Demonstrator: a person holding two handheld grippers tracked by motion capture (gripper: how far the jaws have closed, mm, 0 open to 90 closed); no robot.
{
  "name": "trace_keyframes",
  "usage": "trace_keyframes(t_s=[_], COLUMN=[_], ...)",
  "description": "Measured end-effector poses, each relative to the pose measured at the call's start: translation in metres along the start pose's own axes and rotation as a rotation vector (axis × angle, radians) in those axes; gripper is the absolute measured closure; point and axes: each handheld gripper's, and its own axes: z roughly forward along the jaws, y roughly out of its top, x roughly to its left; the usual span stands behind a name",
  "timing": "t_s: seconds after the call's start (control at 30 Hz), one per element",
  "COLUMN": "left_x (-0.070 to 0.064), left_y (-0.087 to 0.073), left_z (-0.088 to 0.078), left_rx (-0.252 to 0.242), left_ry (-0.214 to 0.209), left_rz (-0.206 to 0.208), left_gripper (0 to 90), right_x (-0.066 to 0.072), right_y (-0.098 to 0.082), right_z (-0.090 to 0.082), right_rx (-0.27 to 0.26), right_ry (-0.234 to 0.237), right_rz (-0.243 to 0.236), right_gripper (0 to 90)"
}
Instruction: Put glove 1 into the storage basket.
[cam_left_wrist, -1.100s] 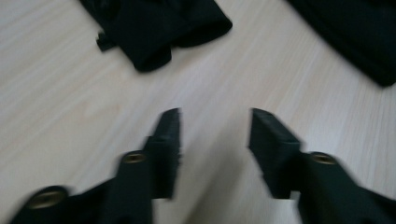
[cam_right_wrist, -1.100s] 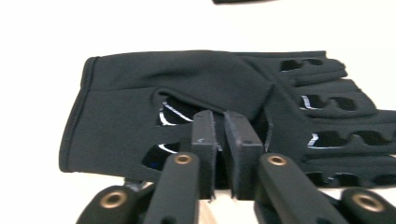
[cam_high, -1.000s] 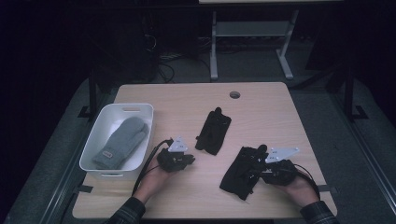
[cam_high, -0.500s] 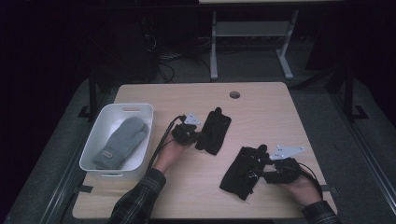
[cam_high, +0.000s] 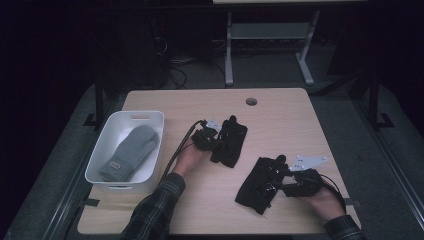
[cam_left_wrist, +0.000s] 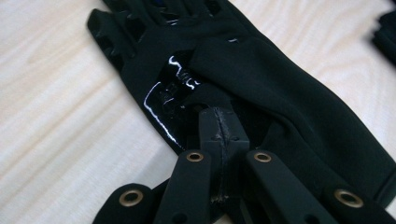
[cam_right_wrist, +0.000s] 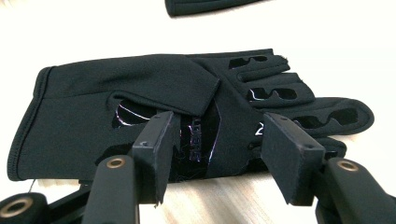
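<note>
Two black gloves lie on the wooden table. My left gripper (cam_high: 218, 141) is shut, and its joined tips (cam_left_wrist: 218, 116) rest on the palm side of the farther glove (cam_high: 236, 136) (cam_left_wrist: 280, 84), beside a glossy logo patch. Whether any fabric is pinched I cannot tell. The nearer glove (cam_high: 256, 186) (cam_right_wrist: 116, 88) lies flat in front of my right gripper (cam_high: 278, 178) (cam_right_wrist: 217, 135). Its jaws have just been opening and stand apart, with the pads (cam_right_wrist: 156, 149) clear of the glove behind them.
A white bin (cam_high: 150, 116) at the table's left holds a grey mitten (cam_high: 127, 150). A cable hole (cam_high: 251, 101) sits near the far edge. The farther glove's cuff (cam_right_wrist: 205, 5) shows at the top of the right gripper view. Bare wood lies along the far edge.
My left hand has carried its shut gripper from beside the bin to the right and away from me, onto the farther glove. The right hand has stayed at the nearer glove.
</note>
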Motion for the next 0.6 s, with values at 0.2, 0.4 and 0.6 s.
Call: trace_keyframes(t_s=[0.2,0.4,0.6], left_x=[-0.014,-0.029,-0.04], left_y=[-0.012,-0.026,-0.039], left_z=[-0.01,-0.024,-0.037], left_rx=[0.008,0.023,0.051], left_ry=[-0.056,-0.1,-0.119], left_rz=[0.024,0.052,0.093], left_gripper=[89.6,89.6,89.6], right_x=[0.001,0.002,0.002], right_y=[0.0,0.002,0.001], right_z=[0.0,0.001,0.001], right_rx=[-0.001,0.005,0.005], right_ry=[0.002,0.001,0.002], right_rz=[-0.002,0.001,0.0], right_gripper=[43.8,43.7,43.8])
